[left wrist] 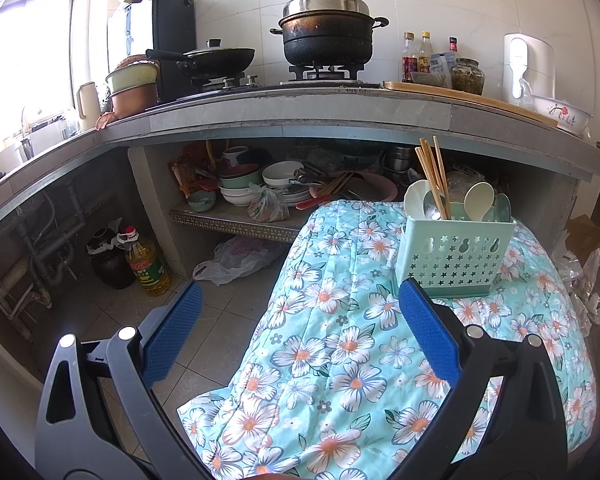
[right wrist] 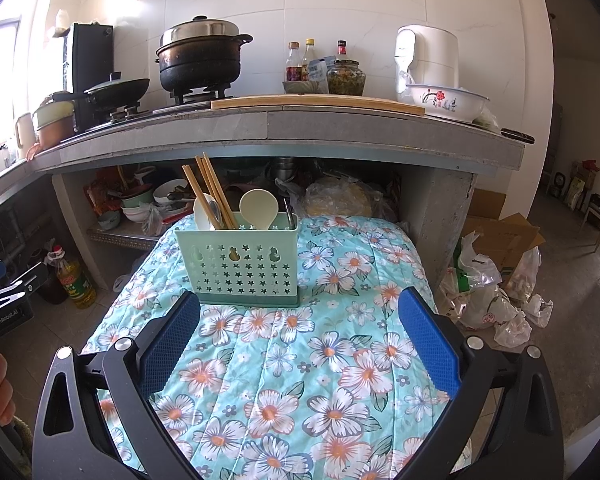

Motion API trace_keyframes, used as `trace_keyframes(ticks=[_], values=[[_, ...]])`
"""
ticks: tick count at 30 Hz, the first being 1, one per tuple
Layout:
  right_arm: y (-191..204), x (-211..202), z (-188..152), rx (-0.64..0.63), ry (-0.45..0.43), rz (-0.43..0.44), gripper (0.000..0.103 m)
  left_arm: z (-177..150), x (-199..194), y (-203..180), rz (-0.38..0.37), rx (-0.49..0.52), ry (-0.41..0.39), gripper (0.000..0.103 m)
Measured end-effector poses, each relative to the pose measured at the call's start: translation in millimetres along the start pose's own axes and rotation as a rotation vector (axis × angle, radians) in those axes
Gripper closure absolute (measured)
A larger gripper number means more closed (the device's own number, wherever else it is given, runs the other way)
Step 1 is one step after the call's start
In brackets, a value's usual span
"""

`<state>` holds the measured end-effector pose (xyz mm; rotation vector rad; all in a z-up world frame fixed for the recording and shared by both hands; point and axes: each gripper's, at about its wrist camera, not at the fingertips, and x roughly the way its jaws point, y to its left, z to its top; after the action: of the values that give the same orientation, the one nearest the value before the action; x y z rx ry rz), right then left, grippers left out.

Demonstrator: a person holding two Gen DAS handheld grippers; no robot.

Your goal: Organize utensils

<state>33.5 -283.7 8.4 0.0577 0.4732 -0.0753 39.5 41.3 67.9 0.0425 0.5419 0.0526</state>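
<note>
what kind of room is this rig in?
Most likely a home kitchen: a gas stove carrying a lidded black pot, sauce bottles on the counter, and stacked bowls on the shelf underneath.

Kitchen, white tiled wall (right wrist: 380, 20) | grey stone counter (right wrist: 340, 128) below it, gas stove (left wrist: 320, 74) on top | open shelf (left wrist: 236, 222) under counter | tiled floor (left wrist: 100, 312) | bright window (left wrist: 24, 52) left of stove
</note>
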Motion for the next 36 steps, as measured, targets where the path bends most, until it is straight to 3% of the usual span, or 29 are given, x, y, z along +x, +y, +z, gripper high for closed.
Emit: trace_keyframes(ticks=[36], values=[[1.4, 1.3, -2.3, 0.001, 0.006, 0.007, 0.007, -1.1, 0.3, -1.1, -0.003, 0.004, 0.003, 0.008]])
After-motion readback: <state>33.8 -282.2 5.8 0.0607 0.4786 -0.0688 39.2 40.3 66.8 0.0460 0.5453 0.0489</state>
